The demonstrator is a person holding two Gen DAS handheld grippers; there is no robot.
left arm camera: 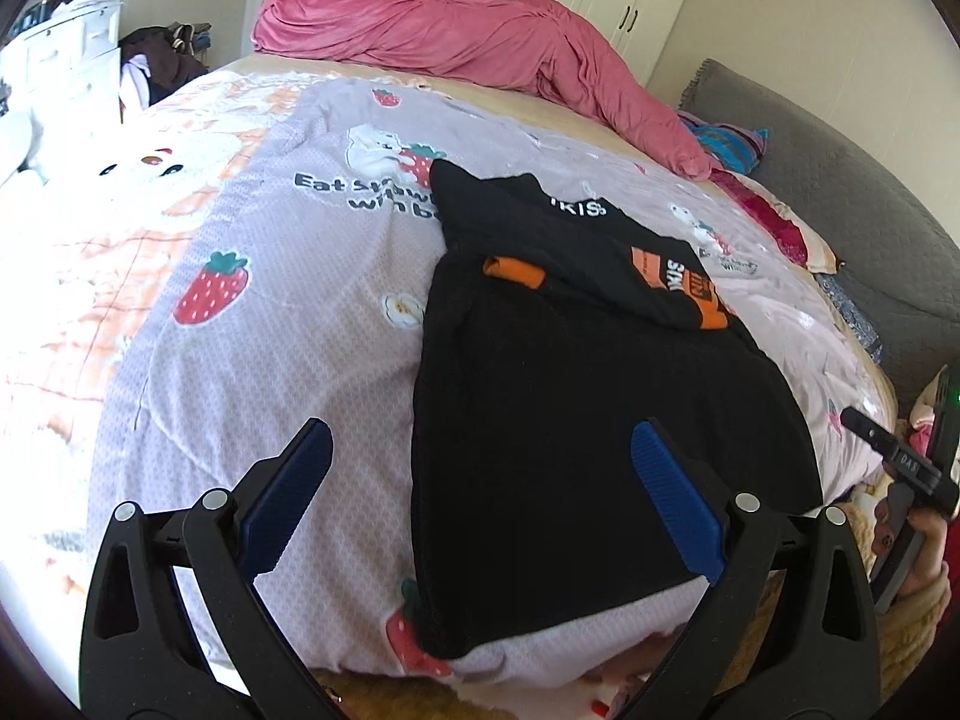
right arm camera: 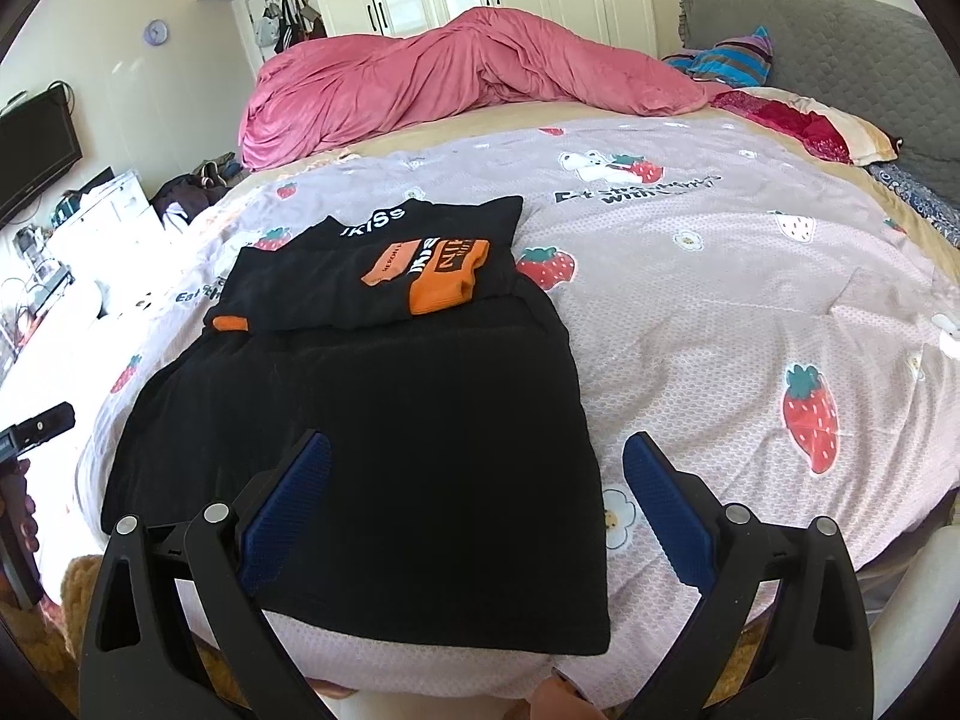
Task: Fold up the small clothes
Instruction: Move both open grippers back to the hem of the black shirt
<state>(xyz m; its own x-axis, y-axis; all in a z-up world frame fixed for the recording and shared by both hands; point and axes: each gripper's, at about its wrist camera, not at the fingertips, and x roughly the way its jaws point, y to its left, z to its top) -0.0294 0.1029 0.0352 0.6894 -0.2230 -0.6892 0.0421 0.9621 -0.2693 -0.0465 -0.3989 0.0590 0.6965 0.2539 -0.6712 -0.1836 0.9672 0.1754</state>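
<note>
Garment: black top (right arm camera: 384, 450) with orange cuffs and an orange print, lying flat on the bed near its front edge, sleeves already folded in across the chest, hem nearest the cameras.
Left gripper: (left arm camera: 480, 480) jaws wide and holding nothing — poised above the hem's left corner, the garment's left edge running between the fingers.
Right gripper: (right arm camera: 477, 486) jaws wide and holding nothing, poised above the hem's right corner; whether either gripper touches cloth cannot be told.
Step in hand: judged to be the lengthwise fold, hem carried up to the collar.
How to do it well: pinch both hem corners through both layers, lift level and together, carry the hem forward to the white collar lettering (right arm camera: 373, 224), lay it square — then smooth outward so the tucked sleeves do not bunch.
Risk: an uneven lift would skew the fold; the orange cuff (right arm camera: 230, 323) at the left edge may slip out.
Bedspread: strawberry-print quilt (right arm camera: 720, 312), soft and slightly wrinkled, so the jaws may catch it along with the hem.
Farther off: pink duvet (right arm camera: 456, 78) heaped at the far side, well apart from the garment; pillow (right arm camera: 804, 126) and grey headboard (right arm camera: 840, 54) to the right.
Obstruction: nothing lies on the garment's fold path.
</note>
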